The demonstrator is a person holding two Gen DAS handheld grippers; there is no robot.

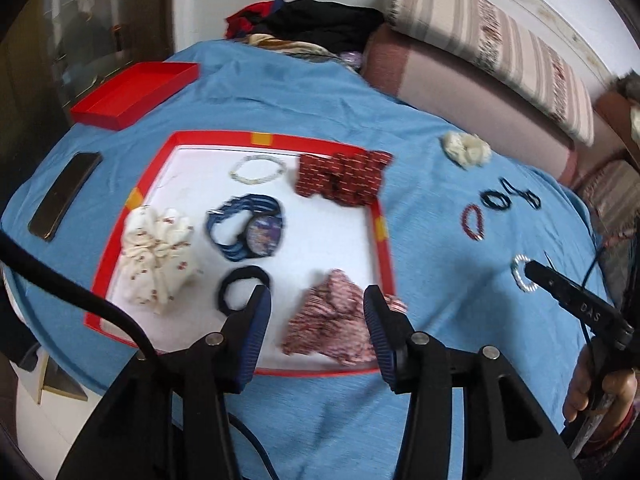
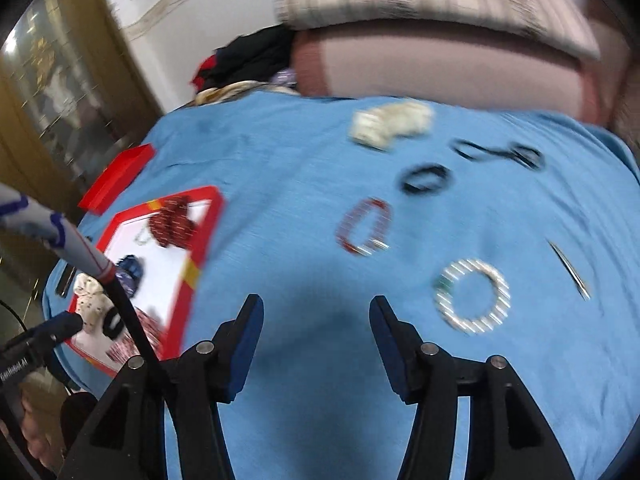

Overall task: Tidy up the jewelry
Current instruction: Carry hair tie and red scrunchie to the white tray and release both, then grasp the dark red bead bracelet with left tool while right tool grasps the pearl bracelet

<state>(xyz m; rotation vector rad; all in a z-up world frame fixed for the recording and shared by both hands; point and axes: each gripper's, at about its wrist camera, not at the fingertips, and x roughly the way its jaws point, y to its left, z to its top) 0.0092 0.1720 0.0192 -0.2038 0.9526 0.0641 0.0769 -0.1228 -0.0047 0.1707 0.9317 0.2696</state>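
A red-rimmed white tray [image 1: 280, 141] on a blue cloth holds a pearl bracelet [image 1: 259, 169], a dark red scrunchie [image 1: 344, 178], a blue watch [image 1: 250, 226], a cream scrunchie [image 1: 158, 252], a black hair tie [image 1: 242, 286] and a red-patterned scrunchie [image 1: 328, 320]. My left gripper [image 1: 316, 300] is open and empty above the patterned scrunchie. My right gripper [image 2: 316, 312] is open and empty over bare cloth. Ahead of it lie a silver bracelet [image 2: 472, 296], a red bracelet [image 2: 364, 226], black hair ties [image 2: 426, 178], a cream scrunchie [image 2: 390, 124] and a thin metal clip [image 2: 570, 270].
A red box lid [image 1: 134, 94] and a dark phone [image 1: 64, 196] lie left of the tray. Piled clothes [image 1: 308, 26] and a striped cushion [image 1: 492, 48] on a pink sofa stand behind the cloth-covered table [image 1: 440, 240]. The tray also shows in the right wrist view [image 2: 192, 272].
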